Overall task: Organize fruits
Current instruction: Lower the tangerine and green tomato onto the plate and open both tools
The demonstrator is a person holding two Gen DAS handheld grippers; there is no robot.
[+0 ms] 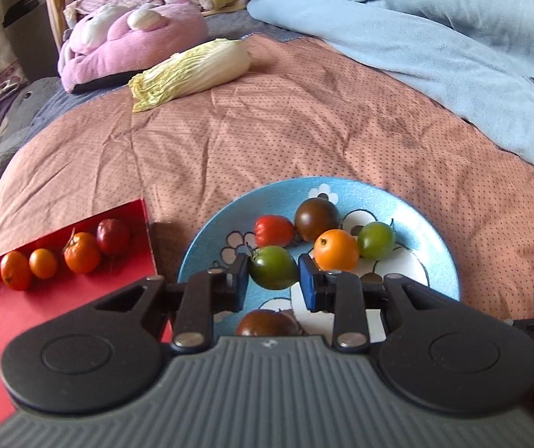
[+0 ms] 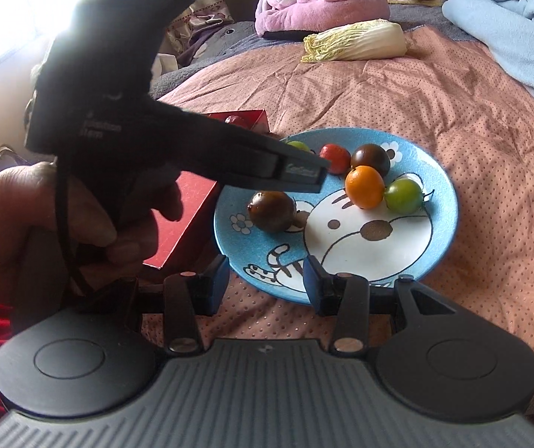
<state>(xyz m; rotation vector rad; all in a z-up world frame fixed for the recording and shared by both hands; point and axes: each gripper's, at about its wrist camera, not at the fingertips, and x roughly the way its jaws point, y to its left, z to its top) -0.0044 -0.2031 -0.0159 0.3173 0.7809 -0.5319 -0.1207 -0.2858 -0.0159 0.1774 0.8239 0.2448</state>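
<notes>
Left gripper (image 1: pixel 274 265) nearest the lens, angled down over a blue cartoon-cat plate (image 1: pixel 285 190). Its blue pads sit narrow, pressed on either side of a green tomato (image 1: pixel 271 273); whether that tomato is clear of the plate cannot be told. The plate also holds a red tomato (image 1: pixel 272 230), a dark brown tomato (image 1: pixel 316 218), an orange tomato (image 1: pixel 336 249) and a second green tomato (image 1: pixel 376 240), these four clustered and touching or nearly so. Another dark tomato (image 1: pixel 267 323) lies at the near edge, partly hidden by the gripper body. Just left of the plate is a red tray (image 1: pixel 43 310) with a row of four small fruits: three orange (image 1: pixel 43 263) and one dark red (image 1: pixel 113 236). Right gripper (image 2: pixel 266 267) hangs over the plate's near rim, fingers moderately apart, nothing between them. From the right wrist view, a hand (image 2: pixel 43 224) grips the left tool's handle. Plate and tray rest on a pink dotted bedspread (image 1: pixel 267 130). Farther back are a napa cabbage (image 1: pixel 192 71), a pink plush cushion (image 1: pixel 129 37) and a light blue blanket (image 1: pixel 435 37).
</notes>
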